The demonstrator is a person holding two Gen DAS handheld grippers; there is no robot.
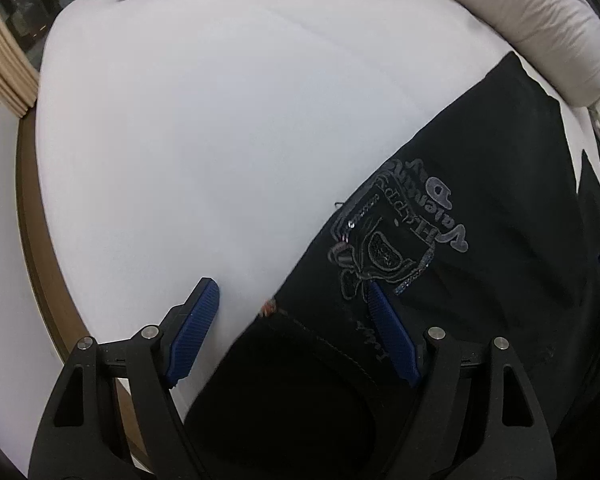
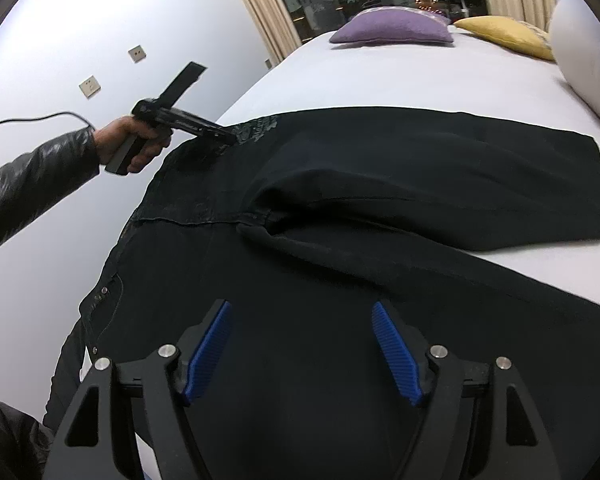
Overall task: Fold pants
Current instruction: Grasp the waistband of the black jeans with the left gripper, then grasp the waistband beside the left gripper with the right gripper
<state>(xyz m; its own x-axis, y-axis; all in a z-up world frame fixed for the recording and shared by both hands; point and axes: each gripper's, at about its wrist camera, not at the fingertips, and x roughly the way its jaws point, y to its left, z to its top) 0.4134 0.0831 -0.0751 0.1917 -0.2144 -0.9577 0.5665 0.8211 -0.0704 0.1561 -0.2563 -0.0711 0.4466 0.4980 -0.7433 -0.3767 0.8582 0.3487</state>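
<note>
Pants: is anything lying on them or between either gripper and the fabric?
Nothing visible. The black pants lie spread on the white bed; the left gripper and right gripper hang open directly over them.

I am in a bedroom, perhaps a hotel room: a white-sheeted bed (image 2: 420,80) with a purple cushion (image 2: 392,28), a yellow cushion (image 2: 508,36), a white pillow (image 1: 532,20), beige curtains (image 2: 260,4) and wall sockets (image 2: 90,86).
</note>
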